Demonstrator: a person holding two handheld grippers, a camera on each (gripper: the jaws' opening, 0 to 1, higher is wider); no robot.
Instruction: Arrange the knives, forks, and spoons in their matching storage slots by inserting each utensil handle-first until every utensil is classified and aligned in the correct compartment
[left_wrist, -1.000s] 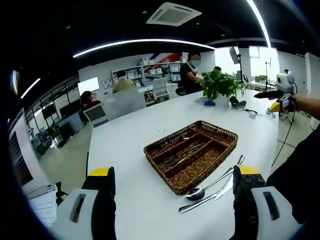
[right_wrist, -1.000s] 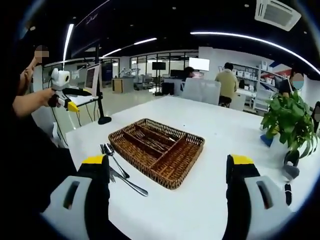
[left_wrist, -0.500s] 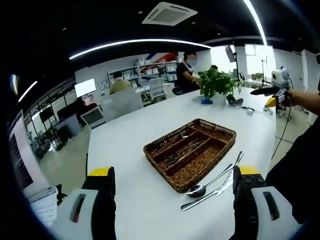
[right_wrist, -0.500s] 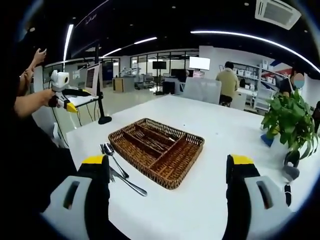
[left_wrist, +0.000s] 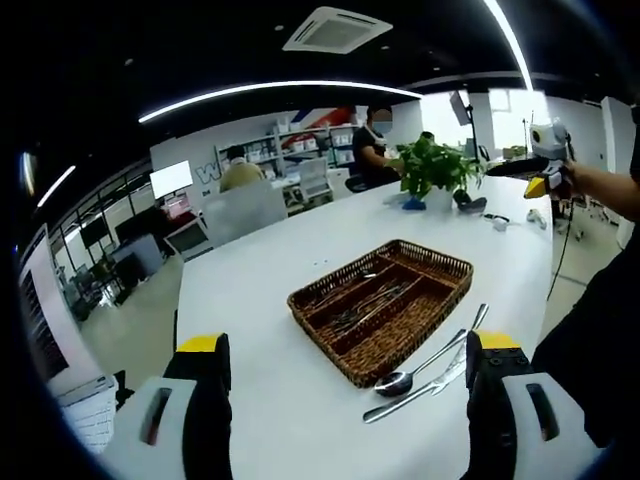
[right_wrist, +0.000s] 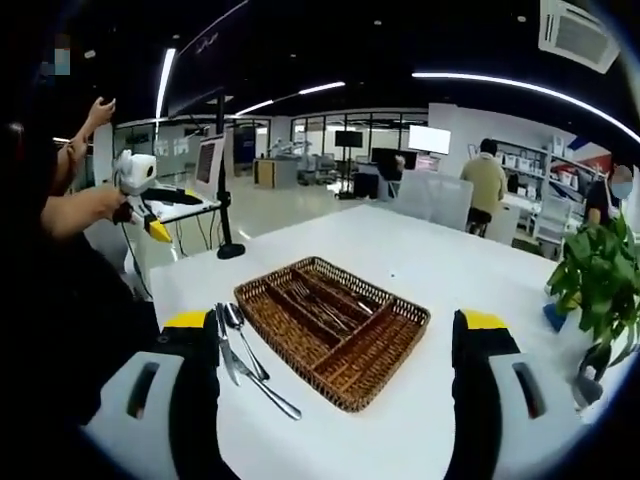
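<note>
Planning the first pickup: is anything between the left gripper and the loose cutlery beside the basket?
Nothing visible: the left gripper, jaws apart, looks over bare white table to the spoon beside the basket.

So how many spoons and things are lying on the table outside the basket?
3, I think: a spoon, a knife and a fork, side by side on the white table beside the wicker basket. They overlap, so another could be hidden.

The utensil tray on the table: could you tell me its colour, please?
The wicker tray is brown; the right gripper view shows it best.
</note>
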